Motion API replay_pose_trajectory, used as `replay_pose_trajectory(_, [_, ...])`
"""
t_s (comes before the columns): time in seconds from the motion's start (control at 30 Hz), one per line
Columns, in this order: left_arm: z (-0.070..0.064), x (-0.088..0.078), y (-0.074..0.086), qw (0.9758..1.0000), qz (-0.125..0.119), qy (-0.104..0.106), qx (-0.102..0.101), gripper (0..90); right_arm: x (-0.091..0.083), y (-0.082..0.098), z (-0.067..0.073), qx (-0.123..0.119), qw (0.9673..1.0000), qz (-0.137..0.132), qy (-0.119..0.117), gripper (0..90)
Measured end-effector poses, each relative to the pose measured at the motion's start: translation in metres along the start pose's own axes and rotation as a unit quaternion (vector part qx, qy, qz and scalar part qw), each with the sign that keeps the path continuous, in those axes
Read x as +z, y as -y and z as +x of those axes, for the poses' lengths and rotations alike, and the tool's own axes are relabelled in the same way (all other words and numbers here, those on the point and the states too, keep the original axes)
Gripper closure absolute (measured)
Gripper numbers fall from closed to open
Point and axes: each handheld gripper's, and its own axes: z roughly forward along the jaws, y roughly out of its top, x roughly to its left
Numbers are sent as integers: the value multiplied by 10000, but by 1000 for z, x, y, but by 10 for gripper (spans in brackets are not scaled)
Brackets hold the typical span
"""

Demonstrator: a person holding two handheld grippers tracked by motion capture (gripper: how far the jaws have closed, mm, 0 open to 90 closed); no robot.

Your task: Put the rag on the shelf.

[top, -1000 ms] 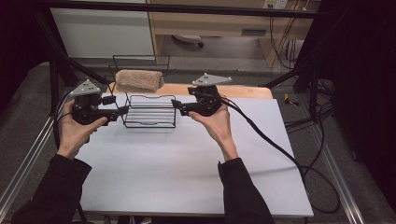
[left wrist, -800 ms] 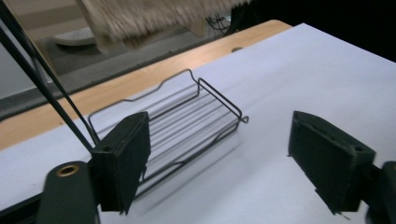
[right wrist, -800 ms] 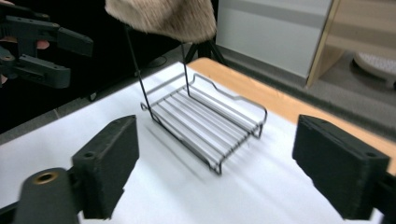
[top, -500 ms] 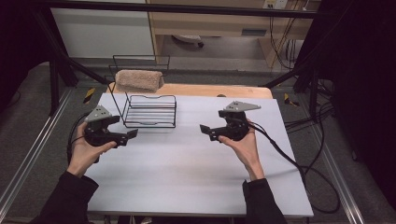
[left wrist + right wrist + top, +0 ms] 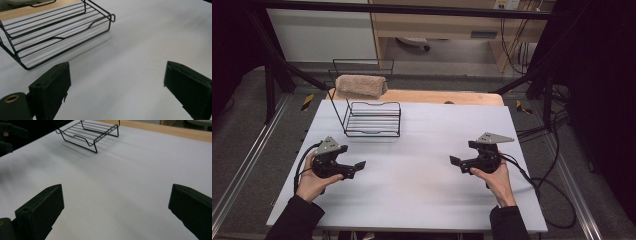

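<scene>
Now both my grippers sit wide apart-jawed over the white table, nothing held.

My left gripper [image 5: 357,167] at 8 o'clock of the table [image 5: 427,145], jaws wide with bare table between them in the left gripper view; right gripper [image 5: 455,162] at 4 o'clock, jaws equally wide, bare table between. Both sets of jaws have just been opening. Black wire rack [image 5: 372,119] stands at 11 o'clock, well apart from both grippers. Brownish rolled towel [image 5: 360,86] rests on the rack's top rear edge. Wooden board [image 5: 447,97] lies at 12 o'clock along the table's far edge.
</scene>
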Motion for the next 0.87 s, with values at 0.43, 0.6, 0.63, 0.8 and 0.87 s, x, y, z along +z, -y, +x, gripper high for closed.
replay_pose_trajectory(0.43, [-1, 5, 21, 9998, 161, 101, 79, 85, -25, 55, -23, 155, 9991, 366, 146, 5])
replay_pose_trajectory(0.6, [-1, 7, 28, 9996, 229, 137, 48, 85, -31, 69, -26, 217, 9988, 407, 153, 5])
replay_pose_trajectory(0.63, [-1, 8, 30, 9996, 241, 139, 60, 85, -32, 71, -26, 200, 9988, 434, 140, 5])
replay_pose_trajectory(0.8, [0, 9, 33, 9995, 267, 121, 68, 85, -36, 78, -27, 263, 9986, 429, 150, 5])
replay_pose_trajectory(0.87, [0, 8, 34, 9995, 267, 127, 71, 85, -37, 79, -27, 290, 9986, 408, 155, 5])
